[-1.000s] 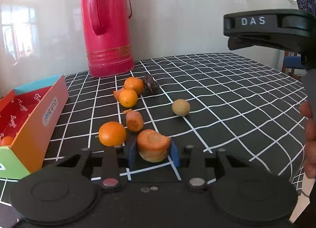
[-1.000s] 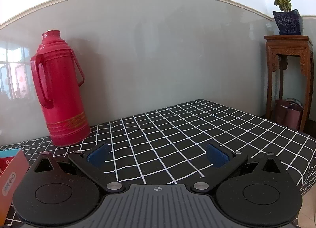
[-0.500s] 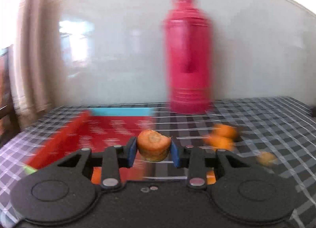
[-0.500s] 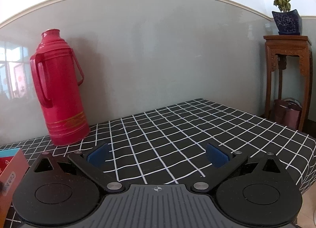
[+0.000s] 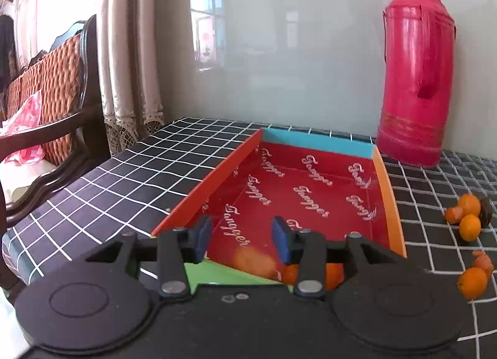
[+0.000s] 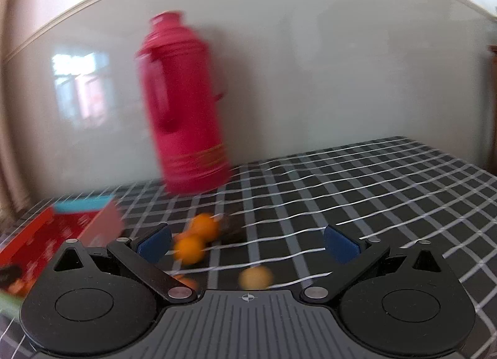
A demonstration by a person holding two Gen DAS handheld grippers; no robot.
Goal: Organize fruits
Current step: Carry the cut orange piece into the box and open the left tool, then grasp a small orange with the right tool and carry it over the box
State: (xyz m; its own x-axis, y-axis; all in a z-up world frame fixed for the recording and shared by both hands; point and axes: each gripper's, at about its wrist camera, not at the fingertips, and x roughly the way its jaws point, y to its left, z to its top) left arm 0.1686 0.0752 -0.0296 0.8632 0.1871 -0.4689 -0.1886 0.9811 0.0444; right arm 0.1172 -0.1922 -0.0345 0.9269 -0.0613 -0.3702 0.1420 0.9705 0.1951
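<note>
My left gripper (image 5: 242,239) is open and empty above the near end of the red cardboard box (image 5: 385,185). A blurred carrot chunk (image 5: 253,261) lies in the box just below its jaws, beside an orange (image 5: 334,272). Oranges (image 5: 470,227) and carrot pieces (image 5: 483,261) lie on the checked tablecloth to the right of the box. My right gripper (image 6: 247,242) is open and empty, above the fruit: two oranges (image 6: 197,239) and a small yellowish fruit (image 6: 256,276). That view is motion-blurred.
A tall red thermos (image 5: 416,79) stands behind the box against the wall; it also shows in the right wrist view (image 6: 183,110). The box shows at left there (image 6: 56,234). A wooden chair (image 5: 52,85) and curtains stand beyond the table's left edge.
My left gripper carried the carrot chunk left over the box and opened; the chunk dropped in. My right gripper swung left and down toward the fruit, staying open.
</note>
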